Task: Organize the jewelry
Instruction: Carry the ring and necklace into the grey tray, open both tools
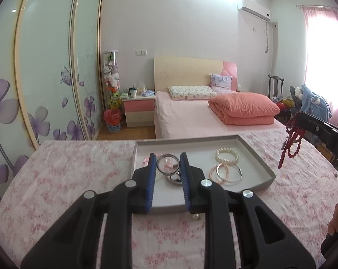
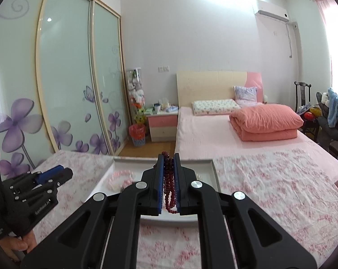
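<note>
My left gripper (image 1: 168,159) is shut on a small round silver case (image 1: 167,164) with a clear lid, held above the near left part of the grey tray (image 1: 259,157). A white pearl bracelet (image 1: 227,155), a pink bead bracelet (image 1: 214,172) and a silver bangle (image 1: 230,172) lie in the tray. My right gripper (image 2: 169,157) is shut on a dark red bead necklace (image 2: 170,188) that hangs in loops over the tray (image 2: 213,170). The left wrist view shows the right gripper (image 1: 302,115) to the right of the tray, with the necklace (image 1: 292,139) dangling from it. The left gripper (image 2: 65,171) shows at the left of the right wrist view.
The tray rests on a table under a pink floral cloth (image 1: 68,179). A small pearl piece (image 1: 195,217) lies on the cloth by the tray's near edge. Another pink bracelet (image 2: 121,179) lies in the tray. A bed (image 1: 191,116), a nightstand (image 1: 138,109) and wardrobe doors (image 1: 45,67) stand beyond.
</note>
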Motion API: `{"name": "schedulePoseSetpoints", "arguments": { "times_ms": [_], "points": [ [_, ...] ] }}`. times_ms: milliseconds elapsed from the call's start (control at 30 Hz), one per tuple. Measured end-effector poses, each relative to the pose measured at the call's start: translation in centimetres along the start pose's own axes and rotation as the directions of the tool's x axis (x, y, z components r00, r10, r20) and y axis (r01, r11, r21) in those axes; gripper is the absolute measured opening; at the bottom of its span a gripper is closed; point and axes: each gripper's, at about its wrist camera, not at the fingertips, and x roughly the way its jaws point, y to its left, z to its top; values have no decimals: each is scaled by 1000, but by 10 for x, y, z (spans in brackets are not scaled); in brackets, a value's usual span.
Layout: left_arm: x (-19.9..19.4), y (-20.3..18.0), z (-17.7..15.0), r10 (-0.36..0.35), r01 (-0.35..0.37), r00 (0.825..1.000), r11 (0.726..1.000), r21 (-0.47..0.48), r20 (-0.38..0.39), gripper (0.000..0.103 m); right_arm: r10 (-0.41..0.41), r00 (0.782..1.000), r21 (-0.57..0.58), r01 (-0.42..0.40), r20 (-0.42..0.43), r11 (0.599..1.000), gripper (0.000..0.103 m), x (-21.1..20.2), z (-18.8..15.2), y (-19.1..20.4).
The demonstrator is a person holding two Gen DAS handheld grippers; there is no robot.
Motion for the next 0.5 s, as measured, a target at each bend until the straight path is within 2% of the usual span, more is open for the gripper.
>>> {"name": "schedulePoseSetpoints", "arguments": {
  "times_ms": [233,500],
  "points": [
    [10,-2,10,-10,10,999,1000,-7,30,22,6,999,-29,-5,46,1000,9,8,7,6],
    [32,-5,15,-12,13,1000,1000,-9,26,22,-1,999,-23,2,44,1000,9,29,8,6]
  ]
}}
